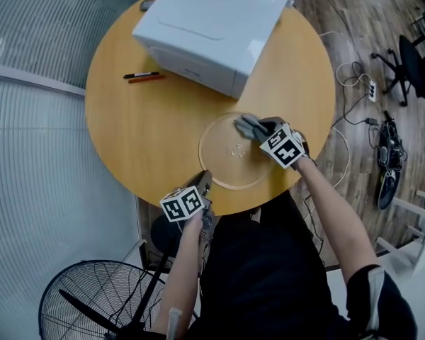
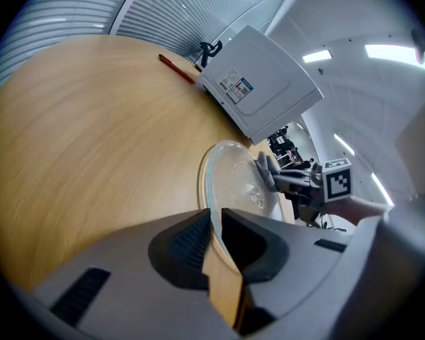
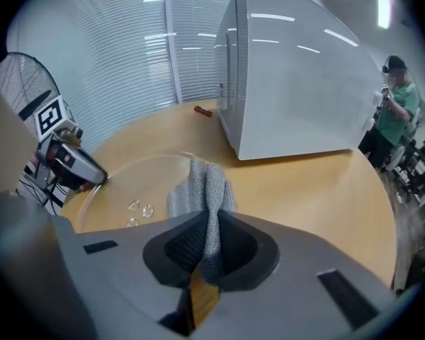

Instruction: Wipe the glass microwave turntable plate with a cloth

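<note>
Clenched jaws on the left gripper (image 1: 204,180) (image 2: 216,227), pinching the near rim of a round clear glass turntable plate (image 1: 223,158) (image 2: 230,179) (image 3: 138,179); plate lying flat on a round light wooden table (image 1: 142,126) (image 2: 92,133) (image 3: 319,190), close to the edge nearest the person; small raised glass nubs at the plate's centre.

Clenched jaws also on the right gripper (image 1: 263,130) (image 3: 211,245), grasping a grey knitted cloth (image 1: 246,125) (image 2: 263,170) (image 3: 202,193); cloth bunched into a fold and sticking out past the fingertips, over the far right part of the plate, near its rim; contact between cloth and glass not clear from any view.

Both grippers angled downward, each with a cube of black-and-white square markers; left gripper at the plate's near left, right gripper across the plate from it; bare forearms and dark clothing below in the head view.

Boxy white microwave oven (image 1: 212,20) (image 2: 258,83) (image 3: 297,83) on the far side of the table, just beyond the plate; black pen and red pen (image 1: 143,76) side by side on the wood to the left of the microwave, well apart from the plate.

Black wire-caged pedestal fan (image 1: 92,303) (image 3: 21,83) on the floor beside the table; wooden floor with cables at the right of the head view; person in a green top (image 3: 397,108) standing far off in the right gripper view.
</note>
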